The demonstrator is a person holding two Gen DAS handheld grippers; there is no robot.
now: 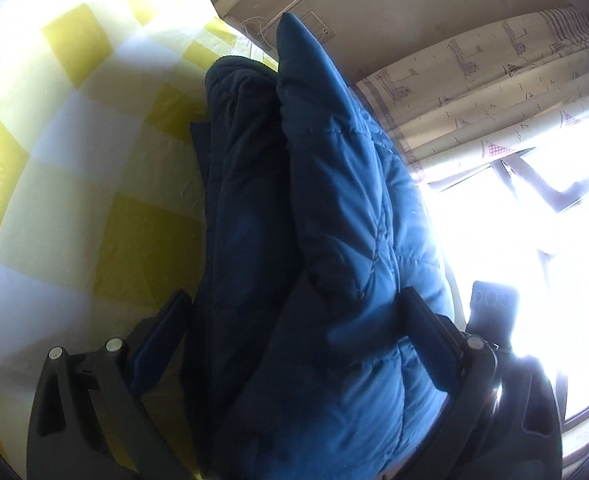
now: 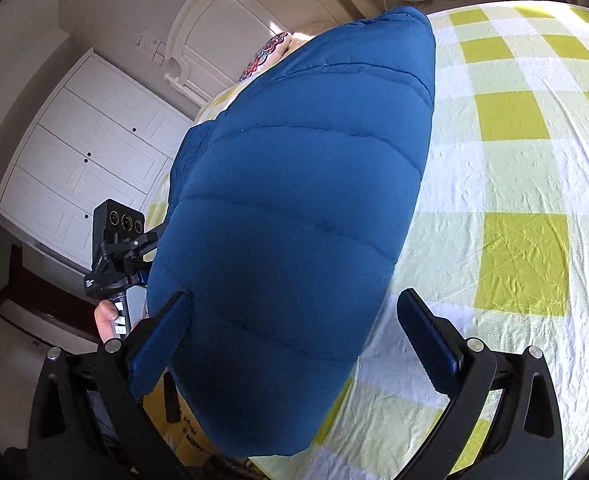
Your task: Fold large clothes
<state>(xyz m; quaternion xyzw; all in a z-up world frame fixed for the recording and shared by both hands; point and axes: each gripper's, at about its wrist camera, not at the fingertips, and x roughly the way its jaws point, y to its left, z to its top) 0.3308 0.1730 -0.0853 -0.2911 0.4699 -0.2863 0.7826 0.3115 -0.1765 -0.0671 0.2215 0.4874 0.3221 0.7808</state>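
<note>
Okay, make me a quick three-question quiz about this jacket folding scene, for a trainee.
1. True or false: the blue puffer jacket lies over a yellow and white checked bedsheet.
2. What stands against the wall beyond the bed in the right wrist view? A) white wardrobe B) bookshelf C) desk
3. Fill in: in the left wrist view, bunched jacket fabric sits between the two fingers of the left ____.

Key:
1. True
2. A, the white wardrobe
3. claw; its fingers stand wide apart around the fabric.
</note>
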